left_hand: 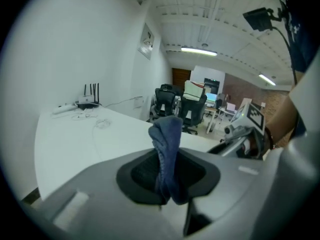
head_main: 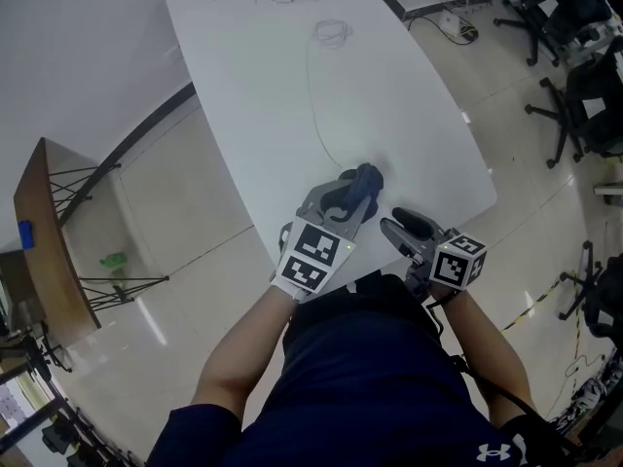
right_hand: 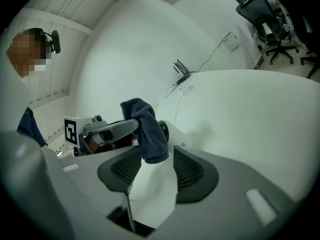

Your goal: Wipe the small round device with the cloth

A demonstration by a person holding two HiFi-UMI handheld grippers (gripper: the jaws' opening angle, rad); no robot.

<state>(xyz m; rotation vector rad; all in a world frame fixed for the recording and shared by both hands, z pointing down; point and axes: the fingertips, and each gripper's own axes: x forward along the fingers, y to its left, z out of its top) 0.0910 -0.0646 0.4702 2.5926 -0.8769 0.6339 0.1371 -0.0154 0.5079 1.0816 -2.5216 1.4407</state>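
Note:
My left gripper [head_main: 356,191] is shut on a dark blue cloth [head_main: 369,177], which sticks up bunched between its pads [left_hand: 167,169]. In the right gripper view the cloth [right_hand: 146,128] hangs from the left gripper's fingers, right in front of a small round white device [right_hand: 170,132] with a dark face that sits on the white table [head_main: 389,95]. The cloth hides the device in the head view. My right gripper [head_main: 401,226] stands open just to the right, with only bare table between its jaws [right_hand: 156,156] and the device a little ahead of them.
A thin cable [head_main: 313,105] runs from the device's spot to a coil [head_main: 333,32] at the far end of the table. The table's near edge [head_main: 458,217] is close to both grippers. Office chairs [head_main: 574,76] stand to the right and a wooden side table [head_main: 44,241] to the left.

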